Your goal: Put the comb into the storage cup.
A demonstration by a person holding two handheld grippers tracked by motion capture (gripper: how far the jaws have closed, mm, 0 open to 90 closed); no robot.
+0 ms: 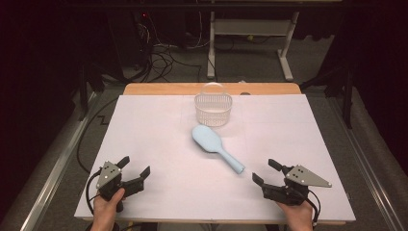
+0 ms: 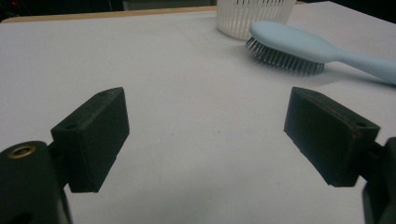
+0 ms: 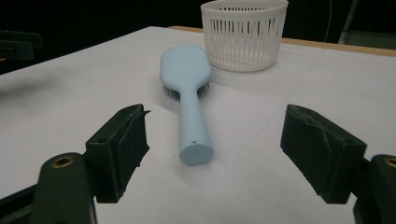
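**Across mid-frame: hairbrush untouched, both sets of jaws spread wide**

At centre of the high view, a light blue hairbrush (image 1: 215, 146), lying on the white-covered table (image 1: 159, 125), bristles down, head toward the upper left and handle running toward the lower right. Just above its head, near the top middle of the white sheet, a white slatted plastic basket (image 1: 213, 109) with an upright hoop handle, close to the brush head; touching or not, cannot tell.

At lower left of the high view, the left gripper (image 1: 133, 170), held in a hand (image 1: 107, 206) rising from the bottom edge, jaws spread apart with nothing between them, well apart from the brush. At lower right, the right gripper (image 1: 266, 172), held in the other hand (image 1: 297, 213), jaws likewise apart and empty, near the handle end of the brush but clear of it.

In the left gripper view, the left gripper (image 2: 206, 135) low in the frame with bare white sheet in its gap; hairbrush (image 2: 299, 49) at upper right, bristles seen beneath the head, basket (image 2: 252, 16) at the top edge behind it.

In the right gripper view, the right gripper (image 3: 214, 149) wide apart, the hairbrush (image 3: 189, 93) lying lengthwise up the middle, rounded handle end nearest and roughly centred between the two jaws yet short of them; basket (image 3: 245, 37) at top centre behind the head.
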